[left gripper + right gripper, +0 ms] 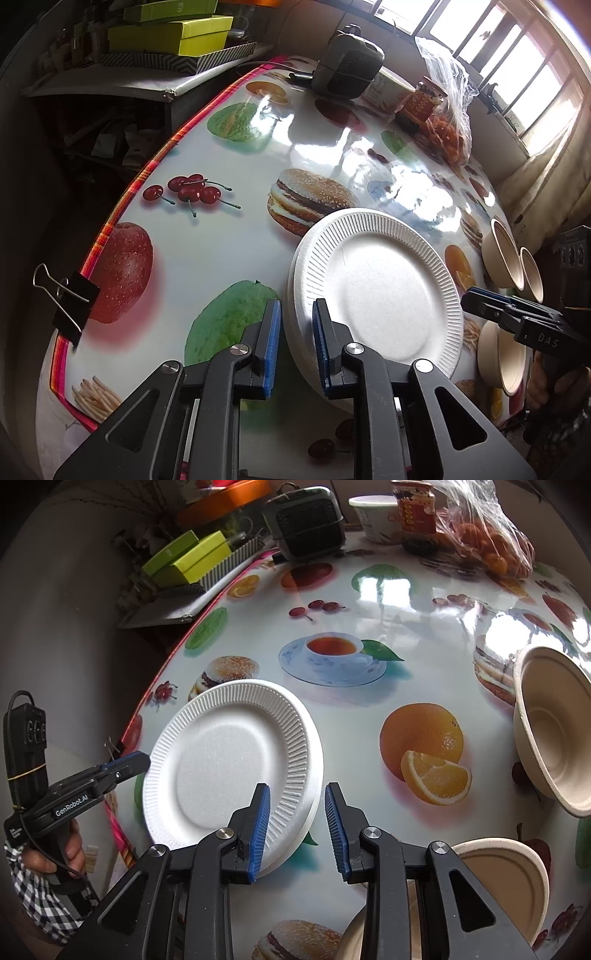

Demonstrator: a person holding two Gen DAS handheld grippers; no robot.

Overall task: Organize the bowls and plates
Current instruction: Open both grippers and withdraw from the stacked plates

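A short stack of white foam plates (380, 291) (229, 764) lies flat on the fruit-print table (229, 236). My left gripper (297, 314) straddles the stack's left rim, jaws slightly apart, pads not pressing on it. My right gripper (298, 794) straddles the opposite rim the same way, with a small gap at the outer pad. Each gripper shows in the other's view: the right gripper (469, 297) and the left gripper (142, 758). Tan paper bowls (502, 254) (550, 731) stand to the right, with more (502, 354) (509, 878) at the near right.
The table edge (122, 206) runs close on the left, with a black binder clip (70, 299) on it. At the far end stand a black fan (347, 66), a jar (424, 99), a white cup (373, 517) and a bag of oranges (450, 125). Green boxes (170, 33) sit on a side shelf.
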